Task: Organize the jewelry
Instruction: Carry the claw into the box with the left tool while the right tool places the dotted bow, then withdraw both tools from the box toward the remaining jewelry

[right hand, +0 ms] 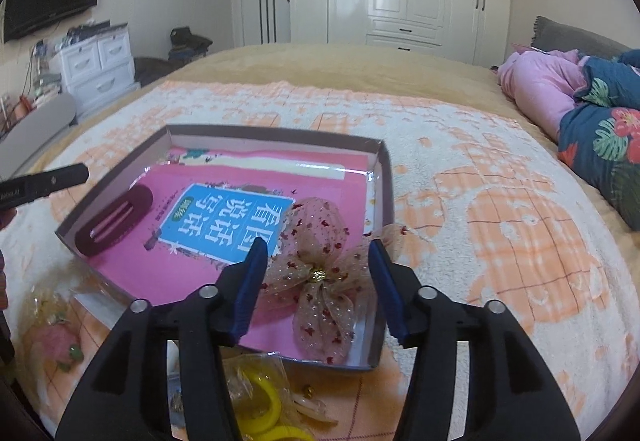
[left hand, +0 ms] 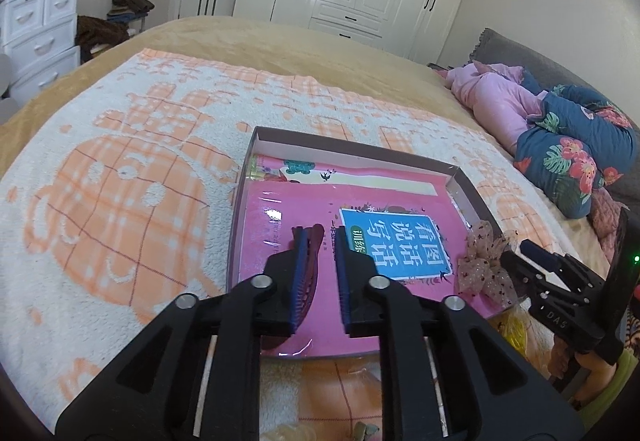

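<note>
Left wrist view: the left hand-held gripper (left hand: 321, 241) hovers with jaws apart above the maroon hair clip (left hand: 310, 273), which lies on the pink book (left hand: 280, 233) inside the shallow box (left hand: 352, 149).

Right wrist view: the right hand-held gripper (right hand: 318, 253) is spread wide around the sheer bow (right hand: 320, 273), which rests in the box's near corner and drapes over its wall.

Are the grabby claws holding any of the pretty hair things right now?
No. The right hand-held gripper is open around the sparkly bow, not squeezing it. The left hand-held gripper is open above the dark red hair clip.
</note>
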Available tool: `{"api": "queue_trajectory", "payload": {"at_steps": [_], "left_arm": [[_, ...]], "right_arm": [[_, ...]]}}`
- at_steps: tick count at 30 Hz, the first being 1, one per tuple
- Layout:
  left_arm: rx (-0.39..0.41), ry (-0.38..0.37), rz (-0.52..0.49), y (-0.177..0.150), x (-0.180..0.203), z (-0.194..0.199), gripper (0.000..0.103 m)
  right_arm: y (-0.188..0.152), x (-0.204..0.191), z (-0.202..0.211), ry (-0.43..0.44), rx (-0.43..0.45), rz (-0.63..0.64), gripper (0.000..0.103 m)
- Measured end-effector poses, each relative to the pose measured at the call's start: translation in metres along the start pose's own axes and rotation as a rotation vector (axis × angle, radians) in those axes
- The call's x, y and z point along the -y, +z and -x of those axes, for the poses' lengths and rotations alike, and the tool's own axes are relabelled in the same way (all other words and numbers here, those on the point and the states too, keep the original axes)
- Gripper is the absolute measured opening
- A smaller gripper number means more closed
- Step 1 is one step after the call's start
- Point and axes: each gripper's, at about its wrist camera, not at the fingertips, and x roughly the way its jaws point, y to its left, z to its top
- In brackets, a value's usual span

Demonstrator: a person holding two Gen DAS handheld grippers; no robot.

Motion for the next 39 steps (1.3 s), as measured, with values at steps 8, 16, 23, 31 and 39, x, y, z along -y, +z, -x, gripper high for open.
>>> {"api": "queue_trajectory", "payload": {"at_steps": [8, 16, 23, 31, 39], "left_arm": [[0.055, 0.019, -0.006, -0.003, 0.004, 0.02, 0.032], [0.137, 0.026, -0.024, -0.006, 0.011, 0.047, 0.071], [0.181, 0.005, -0.049, -0.009, 0.018, 0.065, 0.09], [0.206, 0.0, -0.055, -0.016, 0.021, 0.077, 0.092], [0.216, -0.004, -0.055, -0.025, 0.022, 0.089, 0.092]], "right_arm": [[-0.001, -0.002, 0.025, -0.002, 0.073, 0.011, 0.071], [-0.004, -0.012, 0.055, -0.002, 0.18, 0.034, 0.09], [-0.007, -0.011, 0.071, 0.004, 0.214, 0.014, 0.094], [-0.015, -0.009, 0.085, 0.001, 0.228, 0.002, 0.094], [-0.023, -0.01, 0.095, 0.002, 0.229, 0.011, 0.094]]}}
